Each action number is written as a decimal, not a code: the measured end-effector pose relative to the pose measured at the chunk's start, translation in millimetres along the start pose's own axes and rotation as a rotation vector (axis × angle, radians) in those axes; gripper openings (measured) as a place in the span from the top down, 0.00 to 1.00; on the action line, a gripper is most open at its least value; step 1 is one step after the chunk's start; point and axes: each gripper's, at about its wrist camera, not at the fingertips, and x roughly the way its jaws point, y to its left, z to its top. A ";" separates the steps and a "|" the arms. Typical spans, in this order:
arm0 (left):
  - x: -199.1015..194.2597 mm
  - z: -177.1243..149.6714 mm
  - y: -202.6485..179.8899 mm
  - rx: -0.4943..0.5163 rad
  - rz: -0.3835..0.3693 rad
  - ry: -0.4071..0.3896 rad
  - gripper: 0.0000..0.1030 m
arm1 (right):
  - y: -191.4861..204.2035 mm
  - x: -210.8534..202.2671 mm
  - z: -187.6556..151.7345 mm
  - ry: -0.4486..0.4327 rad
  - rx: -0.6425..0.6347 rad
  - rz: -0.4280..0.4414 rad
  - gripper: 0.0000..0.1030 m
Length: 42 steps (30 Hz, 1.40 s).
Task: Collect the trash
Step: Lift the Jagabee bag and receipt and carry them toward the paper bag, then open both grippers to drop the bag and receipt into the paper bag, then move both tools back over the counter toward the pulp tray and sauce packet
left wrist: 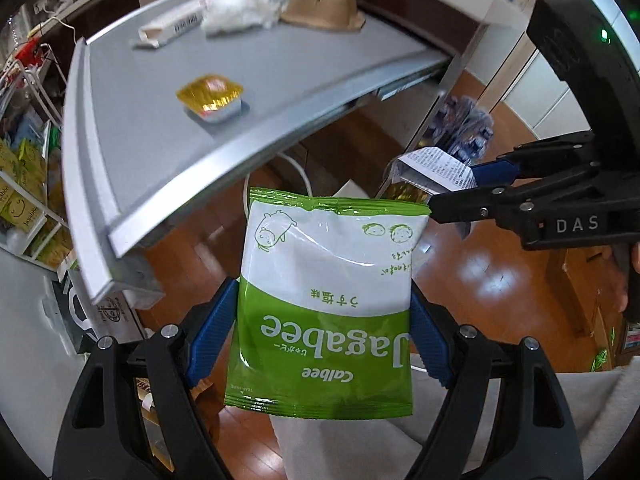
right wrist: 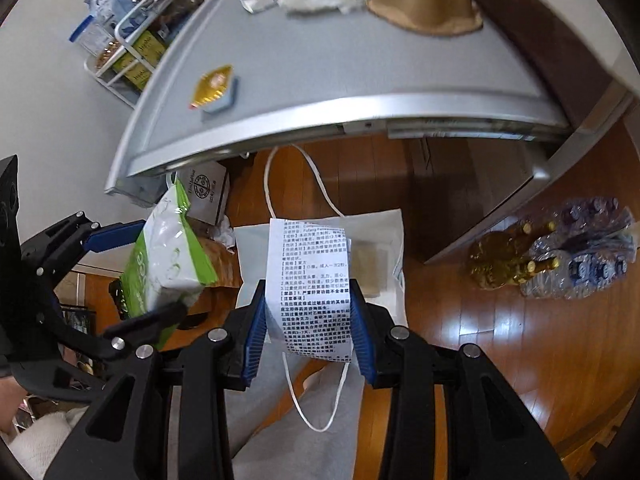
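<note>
Both tools [left wrist: 324, 336] [right wrist: 308, 320] clamped, pointing down

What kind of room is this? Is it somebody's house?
Probably a home, maybe near the kitchen: a shiny brown wooden floor, a grey pull-out tabletop with snack litter on it, and a white wire rack of yellow-green boxes beside it.

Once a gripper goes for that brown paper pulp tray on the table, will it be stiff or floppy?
The brown pulp tray looks moulded, so probably stiff yet crushable. It seems thin-walled, likely light. Resting upside down on the table, it should slide, not roll.
</note>
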 end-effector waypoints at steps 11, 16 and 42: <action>7.8 3.6 11.9 -0.046 -0.051 0.054 0.09 | -14.7 -8.5 2.6 -0.007 0.041 -0.014 0.28; 2.1 7.8 20.4 -0.066 -0.054 0.057 0.09 | -15.2 -28.6 6.5 -0.041 0.039 -0.024 0.28; -38.9 93.4 63.5 -0.121 0.006 -0.122 0.09 | 23.8 -34.8 215.5 -0.216 -0.290 -0.395 0.05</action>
